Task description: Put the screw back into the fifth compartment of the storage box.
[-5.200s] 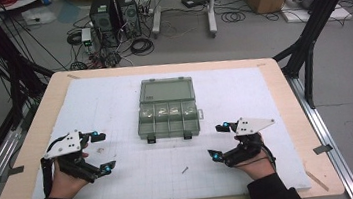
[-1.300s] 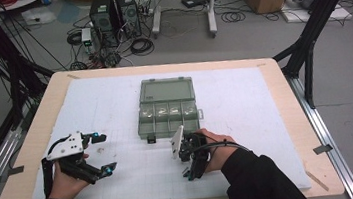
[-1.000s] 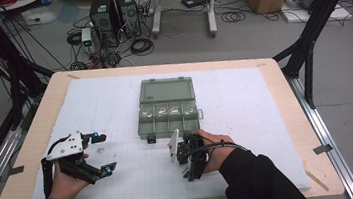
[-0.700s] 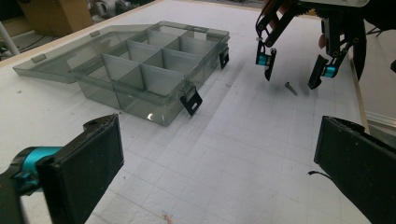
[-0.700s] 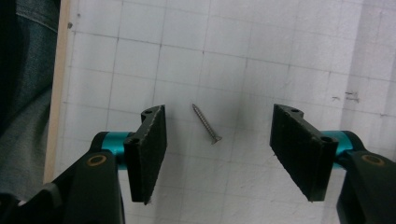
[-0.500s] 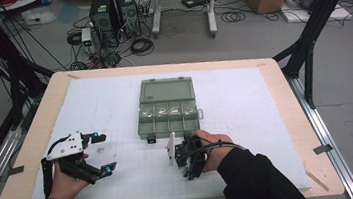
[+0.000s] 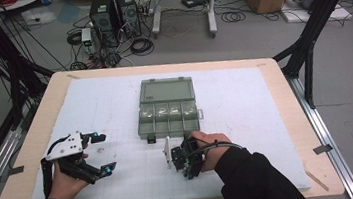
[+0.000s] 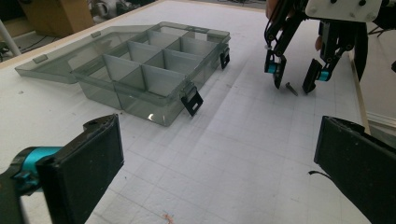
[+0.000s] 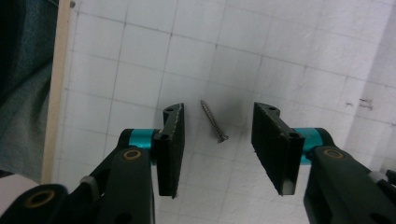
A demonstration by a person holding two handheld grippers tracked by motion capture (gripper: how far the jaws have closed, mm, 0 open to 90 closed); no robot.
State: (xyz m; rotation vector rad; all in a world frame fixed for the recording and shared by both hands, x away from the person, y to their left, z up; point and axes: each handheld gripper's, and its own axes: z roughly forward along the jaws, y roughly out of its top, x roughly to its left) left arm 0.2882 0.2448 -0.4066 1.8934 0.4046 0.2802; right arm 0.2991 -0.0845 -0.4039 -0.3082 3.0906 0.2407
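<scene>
A small dark screw [image 9: 214, 122] is seen lying flat on the white gridded mat [image 7: 244, 96] that covers the worktop [image 7: 284, 92], near the worktop's front edge and a little right of its middle. The right gripper [image 9: 217, 135] is pointed down over it, with the screw framed between the two fingers [image 9: 172, 140]. A gap is left on each side, so the screw is not yet pinched and is touched by neither pad. The fingers have just been closing in on it.

The left gripper [image 8: 219, 172] is held near the worktop's front left corner, well apart from the screw. Its fingers [image 8: 84, 163] are spread wide and nothing is held between them.

A clear grey compartment box [image 7: 169, 115] is set at the middle of the worktop, its lid laid open towards the far edge. Its black latches [image 8: 192, 100] are seen hanging at the near wall. The box stands just beyond the right gripper.
</scene>
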